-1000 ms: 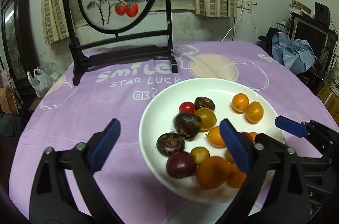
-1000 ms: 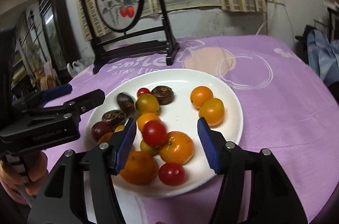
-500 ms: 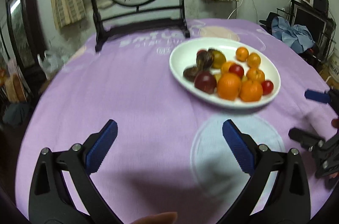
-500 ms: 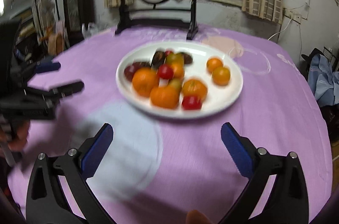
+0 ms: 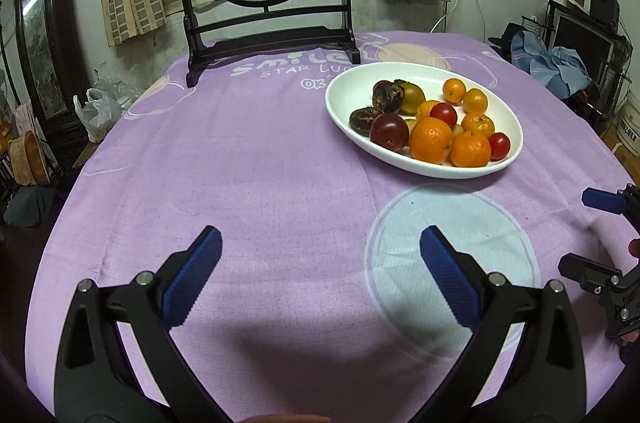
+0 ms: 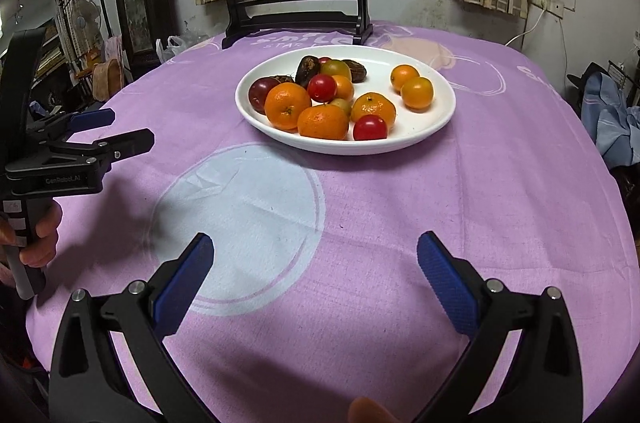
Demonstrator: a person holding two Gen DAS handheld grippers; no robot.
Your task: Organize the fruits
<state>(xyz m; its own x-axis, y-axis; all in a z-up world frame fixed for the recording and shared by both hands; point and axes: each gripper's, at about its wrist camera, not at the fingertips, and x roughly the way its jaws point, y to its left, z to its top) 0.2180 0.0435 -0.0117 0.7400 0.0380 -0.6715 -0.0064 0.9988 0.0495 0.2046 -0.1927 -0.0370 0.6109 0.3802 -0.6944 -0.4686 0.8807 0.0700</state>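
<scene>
Both the left gripper (image 5: 320,273) and right gripper (image 6: 314,277) gape empty (nothing held), so reaching carelessly could topple the heaped fruits (image 6: 320,99) off the plate (image 6: 436,127).

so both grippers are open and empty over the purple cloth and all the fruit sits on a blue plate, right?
Not quite: the plate is white, not blue, as the right wrist view shows. The rest holds: the left gripper and right gripper are open and empty over the purple cloth, and the fruit is on that plate.
</scene>
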